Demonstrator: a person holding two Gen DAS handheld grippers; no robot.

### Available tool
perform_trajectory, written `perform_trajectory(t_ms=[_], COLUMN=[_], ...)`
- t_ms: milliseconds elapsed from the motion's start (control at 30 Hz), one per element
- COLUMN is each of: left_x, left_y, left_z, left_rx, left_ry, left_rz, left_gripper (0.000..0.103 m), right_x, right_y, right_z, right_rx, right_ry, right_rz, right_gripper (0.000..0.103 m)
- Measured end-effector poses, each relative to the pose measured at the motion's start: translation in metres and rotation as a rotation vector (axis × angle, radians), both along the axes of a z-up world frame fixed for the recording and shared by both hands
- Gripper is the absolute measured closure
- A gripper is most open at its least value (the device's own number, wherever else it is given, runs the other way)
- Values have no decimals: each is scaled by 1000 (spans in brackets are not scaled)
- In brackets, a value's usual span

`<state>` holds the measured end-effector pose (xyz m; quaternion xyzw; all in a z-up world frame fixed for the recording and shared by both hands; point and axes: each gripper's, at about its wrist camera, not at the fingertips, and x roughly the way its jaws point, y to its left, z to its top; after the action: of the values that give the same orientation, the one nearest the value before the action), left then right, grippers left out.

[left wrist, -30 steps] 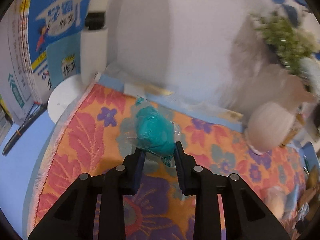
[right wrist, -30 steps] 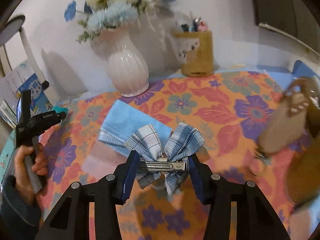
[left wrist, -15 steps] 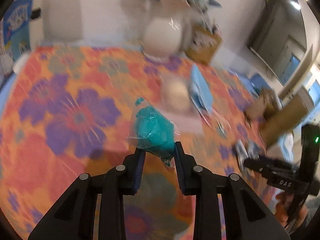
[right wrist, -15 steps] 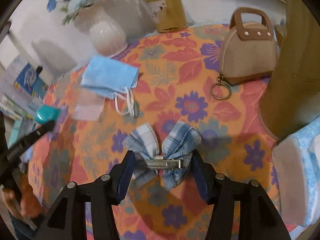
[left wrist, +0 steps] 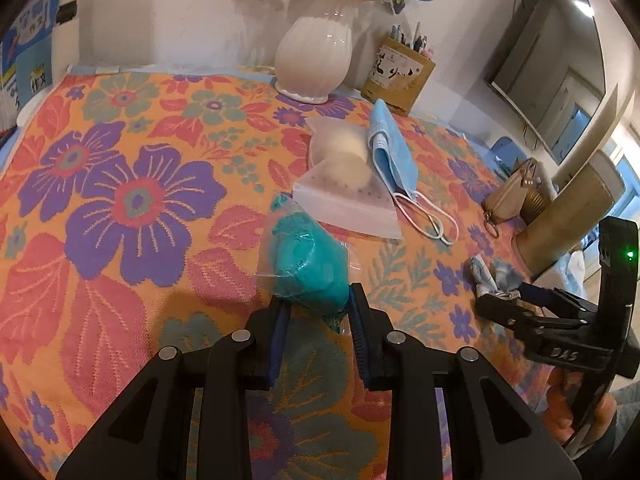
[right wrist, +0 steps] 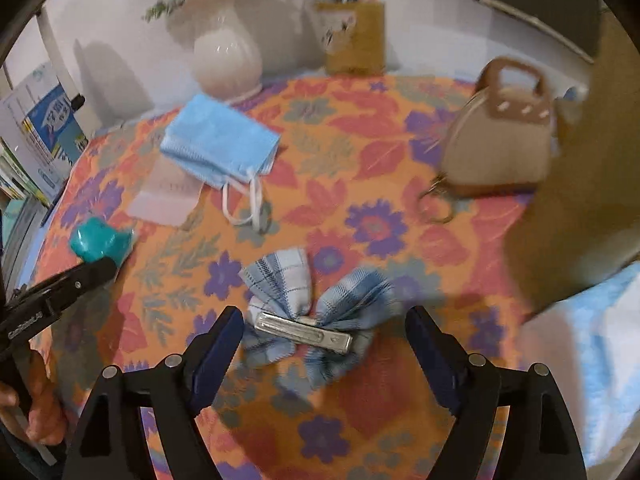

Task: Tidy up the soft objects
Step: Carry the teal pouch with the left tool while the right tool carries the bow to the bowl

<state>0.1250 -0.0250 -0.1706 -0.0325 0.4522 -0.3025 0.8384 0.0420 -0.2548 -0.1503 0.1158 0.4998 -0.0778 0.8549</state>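
My left gripper (left wrist: 318, 308) is shut on a teal lump of clay in a clear bag (left wrist: 308, 264), held just above the flowered tablecloth (left wrist: 120, 200). From the right wrist view the same teal bag (right wrist: 100, 240) shows at the far left. My right gripper (right wrist: 324, 324) is opening; its pads stand clear of the blue plaid hair bow (right wrist: 312, 320), which lies on the cloth between them, metal clip up. A blue face mask (right wrist: 218, 146) rests partly on a frosted pouch (left wrist: 344, 184) farther back.
A white vase (left wrist: 316, 56) and a tan pen holder (left wrist: 398, 76) stand by the back wall. A small tan handbag (right wrist: 496, 140) and a brown cylinder (right wrist: 580, 200) sit at the right. Books (right wrist: 36, 136) lean at the left.
The left gripper swung from the table's back-left corner toward the middle, still holding the teal bag. The right gripper lowered the bow onto the cloth and its jaws spread away from it.
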Motion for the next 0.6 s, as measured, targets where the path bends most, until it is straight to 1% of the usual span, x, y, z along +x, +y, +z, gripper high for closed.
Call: perform_trajectory(t_ms=[33,67,100,133,167,233,300,333,400,500,600], left_x=[0,0,0,-1,-2,-4,-11,-16,-26,-46,-66], left_y=[-1,-2,-1,-2,-2,-2,-3,-4,-7,-14,-27], left_z=[0,0,0,0,1,3,9,13,19,31,47], left_rx=[2,4,4,5,6,9,9,14,9,-30,-14], left_ry=[-2,-5,-7,-10,-16,-34,-66,-85,-93,-103,-145], left_rz=[-4,-9,-9,-9,-7,-1,-10,-20,-39,-82,-111], left_gripper=[77,77,77,77,77,77,77,77,78,78,78], right_x=[0,-1,-3,-4,-6,-10,-14,-17,-23,-34,-43], right_y=[5,9,11,14,17,17,15,14,14,15,17], right_z=[-2,-1,-2,-1,1,5,8,11,23,46,65], right_rx=[-28,-52,-63,-88,-98,-74,-27,-4,27,12,7], right_ry=[-19,-35,-38,-43,-55,-70,-70,-74,-96,-120,-129], right_rz=[-11,-16,-16,-16,-10,-9,-21,-24,-23,-30,-35], right_gripper=[23,35,42,47,55,55,55,55,55,55,55])
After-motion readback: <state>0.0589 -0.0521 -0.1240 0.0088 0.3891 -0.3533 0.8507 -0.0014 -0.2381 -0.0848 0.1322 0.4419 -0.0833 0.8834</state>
